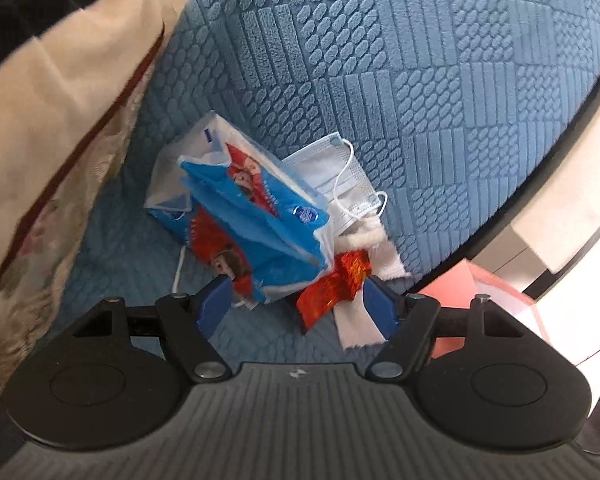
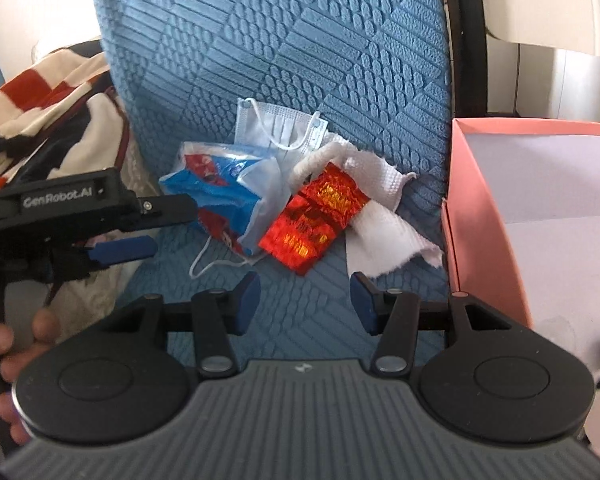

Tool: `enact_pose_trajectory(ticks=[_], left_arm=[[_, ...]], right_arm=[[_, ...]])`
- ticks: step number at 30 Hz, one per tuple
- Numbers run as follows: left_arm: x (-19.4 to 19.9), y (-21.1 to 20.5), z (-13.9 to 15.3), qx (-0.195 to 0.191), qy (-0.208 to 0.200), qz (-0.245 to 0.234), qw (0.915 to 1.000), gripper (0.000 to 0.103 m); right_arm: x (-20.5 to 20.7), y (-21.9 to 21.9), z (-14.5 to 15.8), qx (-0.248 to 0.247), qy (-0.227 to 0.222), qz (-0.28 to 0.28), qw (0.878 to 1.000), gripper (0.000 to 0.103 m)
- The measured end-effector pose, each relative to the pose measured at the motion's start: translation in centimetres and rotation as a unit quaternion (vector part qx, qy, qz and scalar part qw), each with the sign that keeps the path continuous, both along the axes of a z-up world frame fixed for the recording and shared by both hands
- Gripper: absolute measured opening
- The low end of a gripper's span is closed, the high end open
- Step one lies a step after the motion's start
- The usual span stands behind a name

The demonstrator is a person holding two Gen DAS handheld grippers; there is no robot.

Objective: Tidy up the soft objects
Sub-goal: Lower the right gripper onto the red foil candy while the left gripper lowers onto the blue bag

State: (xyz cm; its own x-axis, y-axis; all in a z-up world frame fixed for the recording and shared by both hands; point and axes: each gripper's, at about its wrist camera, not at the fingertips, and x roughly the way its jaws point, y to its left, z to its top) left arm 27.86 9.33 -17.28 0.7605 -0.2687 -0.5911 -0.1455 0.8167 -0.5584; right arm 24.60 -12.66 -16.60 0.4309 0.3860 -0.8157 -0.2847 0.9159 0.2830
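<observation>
Left gripper [image 1: 296,308] held spread, nothing gripped, tissue pack [image 1: 256,216] and red packet [image 1: 332,288] seen between jaws; right gripper [image 2: 304,302] held spread, empty, above blue cushion [image 2: 300,60]

Blue textured seat cover [image 2: 284,40] underneath; striped red, cream and black fabric [image 2: 40,112] at left; cream cushion [image 1: 52,120] alongside.

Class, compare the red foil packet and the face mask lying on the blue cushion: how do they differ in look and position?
The red foil packet is shiny red with gold print; the face mask is matte pale blue with white ear loops. The packet lies on top at the near side of the pile, fully in view; the mask lies at the far side, partly under the blue tissue pack. Both are flat and neither is held.
</observation>
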Motion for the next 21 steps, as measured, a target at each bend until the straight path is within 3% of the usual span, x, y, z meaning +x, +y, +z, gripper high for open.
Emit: enact_pose_trajectory(ticks=[6,13,21], left_arm=[[2.4,1.1,-1.0,-0.053,0.002,-0.002,0.9986,0.075],[4.4,2.3,-2.6,-0.103,0.025,0.007,0.9944,0.067],[6.1,2.8,-3.9,-0.125,0.039,0.015,0.9913,0.062]], right_arm=[[3.1,0.6,-1.6,0.002,0.008,-0.010,1.000,0.053],[6.1,0.7,-3.7,0.018,0.035,-0.028,0.999,0.055],[8.7,2.3,-5.4,-0.043,0.020,-0.005,0.999,0.055]])
